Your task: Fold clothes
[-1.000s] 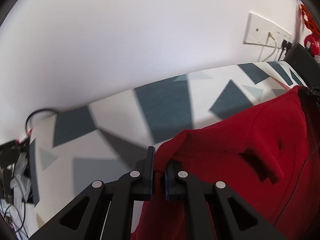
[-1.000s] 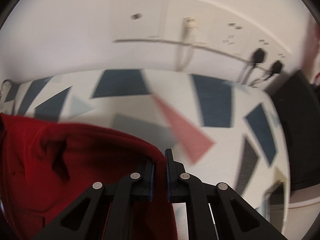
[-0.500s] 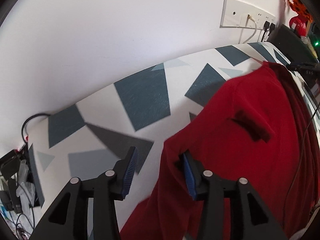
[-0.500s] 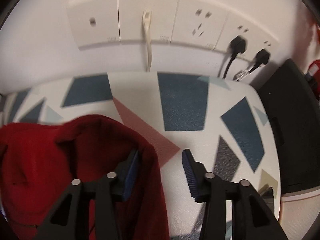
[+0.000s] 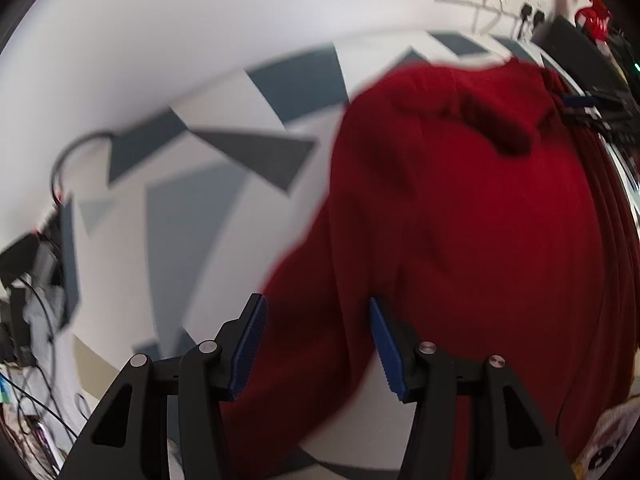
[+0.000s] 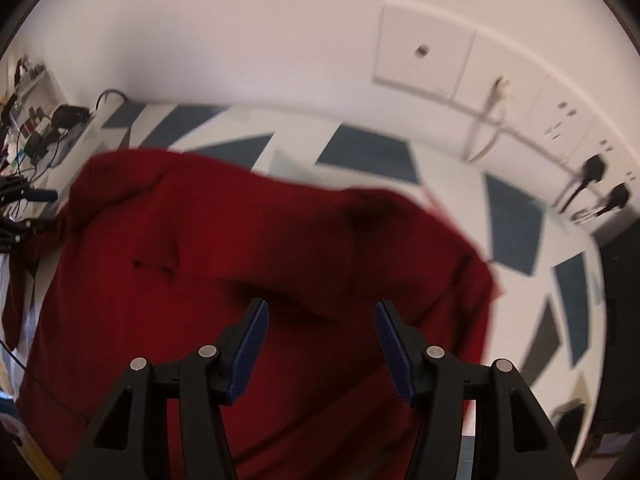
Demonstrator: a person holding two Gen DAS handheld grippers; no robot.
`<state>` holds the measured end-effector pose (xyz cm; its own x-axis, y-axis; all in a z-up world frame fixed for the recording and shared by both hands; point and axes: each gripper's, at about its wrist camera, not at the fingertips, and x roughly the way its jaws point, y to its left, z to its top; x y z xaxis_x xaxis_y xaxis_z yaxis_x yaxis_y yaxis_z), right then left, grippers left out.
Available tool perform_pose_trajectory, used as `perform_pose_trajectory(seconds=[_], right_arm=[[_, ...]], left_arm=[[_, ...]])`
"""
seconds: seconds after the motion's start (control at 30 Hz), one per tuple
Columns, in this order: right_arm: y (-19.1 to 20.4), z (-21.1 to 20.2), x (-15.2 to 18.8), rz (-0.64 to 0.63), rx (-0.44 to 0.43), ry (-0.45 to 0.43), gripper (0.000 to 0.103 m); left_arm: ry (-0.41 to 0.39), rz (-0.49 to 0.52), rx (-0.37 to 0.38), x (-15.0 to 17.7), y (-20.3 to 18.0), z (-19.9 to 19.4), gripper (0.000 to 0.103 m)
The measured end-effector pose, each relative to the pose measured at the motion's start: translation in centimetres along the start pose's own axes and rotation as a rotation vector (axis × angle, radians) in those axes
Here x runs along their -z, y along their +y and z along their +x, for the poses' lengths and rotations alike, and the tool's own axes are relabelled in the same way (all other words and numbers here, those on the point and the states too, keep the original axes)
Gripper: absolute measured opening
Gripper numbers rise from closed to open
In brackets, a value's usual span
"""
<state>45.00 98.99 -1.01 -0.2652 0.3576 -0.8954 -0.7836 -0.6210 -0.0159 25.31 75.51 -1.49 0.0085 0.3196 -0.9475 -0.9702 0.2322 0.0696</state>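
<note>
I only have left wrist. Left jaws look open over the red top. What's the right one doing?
Observer: The right gripper is open too, jaws spread, nothing clamped.
Operator: Where is it over the garment?
Observer: Above the middle of the red garment, with a dark crease just ahead of its jaws.
Operator: Anything past the cloth's right edge?
Observer: Patterned table cover, then two black plugs in the wall sockets.

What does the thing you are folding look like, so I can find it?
Look at the table by the white wall, covered in blue-grey triangles. The garment lies spread across it, in front of both open hand-held grippers. It is the only big, deep red, soft thing there.
</note>
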Motion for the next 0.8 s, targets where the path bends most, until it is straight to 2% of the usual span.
perform_pose_trajectory(seconds=[0.07,0.13,0.17,0.2,0.23,0.27,0.3,0.4,0.5,0.6,0.63,0.67,0.7,0.77,0.8], right_arm=[[0.0,0.8,0.1,0.013,-0.004,0.010,0.056],[-0.1,1.3,0.2,0.029,-0.003,0.010,0.055],[-0.5,1.7,0.1,0.039,-0.003,0.010,0.054],[-0.6,2.1,-0.2,0.041,-0.008,0.013,0.054],[-0.5,2.4,-0.4,0.042,-0.014,0.018,0.052],[-0.5,2.6,-0.7,0.035,-0.013,0.023,0.034],[-0.4,2.8,-1.1,0.025,-0.007,0.033,0.012],[-0.2,2.7,-2.7,-0.003,-0.015,0.022,0.009],[-0.5,2.0,-5.6,-0.016,0.010,-0.043,0.008],[-2.0,2.2,-9.5,0.041,0.047,-0.102,0.011],[-2.6,2.6,-10.7,0.068,0.047,-0.106,0.015],[-3.0,3.0,-11.6,0.098,0.035,-0.095,0.029],[-3.3,3.3,-12.3,0.122,0.013,-0.085,0.038],[-3.3,3.1,-13.1,0.130,-0.035,-0.087,0.041],[-3.1,2.9,-13.3,0.118,-0.040,-0.089,0.049]], left_arm=[[0.018,0.022,0.009,1.0,-0.6,0.5,0.055],[0.001,0.016,-0.019,1.1,-0.6,0.7,0.055],[-0.008,0.012,-0.034,1.2,-0.6,0.9,0.052],[-0.017,0.008,-0.048,1.2,-0.6,1.0,0.043],[-0.026,0.004,-0.063,1.3,-0.6,1.1,0.012],[-0.042,-0.028,-0.069,1.1,0.2,0.9,0.010],[-0.059,-0.063,-0.075,0.8,0.9,0.6,0.010],[-0.080,-0.113,-0.107,0.0,2.7,0.4,0.008],[-0.100,-0.161,-0.140,-0.8,4.4,0.2,0.007],[-0.121,-0.209,-0.172,-1.6,6.2,0.0,0.007],[-0.128,-0.225,-0.183,-1.9,6.8,-0.1,0.007],[-0.125,-0.230,-0.180,-1.8,6.9,0.1,0.007],[-0.122,-0.233,-0.176,-1.7,6.9,0.2,0.008],[-0.115,-0.241,-0.168,-1.5,7.1,0.5,0.009],[-0.111,-0.244,-0.163,-1.4,7.2,0.6,0.010]])
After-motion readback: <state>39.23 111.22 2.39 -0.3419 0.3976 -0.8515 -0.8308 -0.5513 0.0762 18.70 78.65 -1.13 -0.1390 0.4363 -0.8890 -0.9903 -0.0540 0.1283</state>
